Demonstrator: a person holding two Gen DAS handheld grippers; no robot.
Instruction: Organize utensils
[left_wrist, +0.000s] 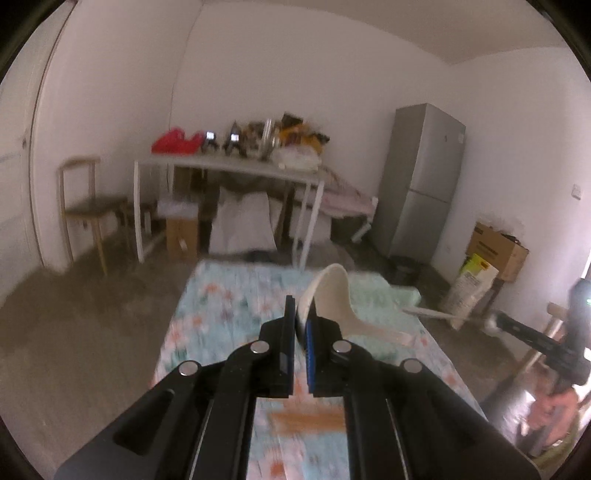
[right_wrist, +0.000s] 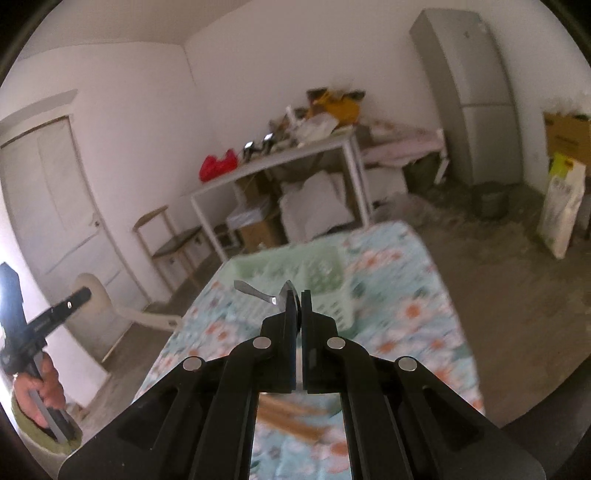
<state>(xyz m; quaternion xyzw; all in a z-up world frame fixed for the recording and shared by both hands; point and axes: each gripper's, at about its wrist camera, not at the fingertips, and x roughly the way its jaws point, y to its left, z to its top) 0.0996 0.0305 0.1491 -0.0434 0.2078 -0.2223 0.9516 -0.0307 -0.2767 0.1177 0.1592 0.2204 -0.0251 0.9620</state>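
Cream plastic ladle (left_wrist: 332, 295), deep bowl, flat handle.

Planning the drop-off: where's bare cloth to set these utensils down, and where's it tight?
Bare floral tablecloth lies right of the green basket and between the basket and the wooden pieces at the near edge. Tight: around those pieces. Left gripper holds the white ladle; right gripper holds the metal spoon.
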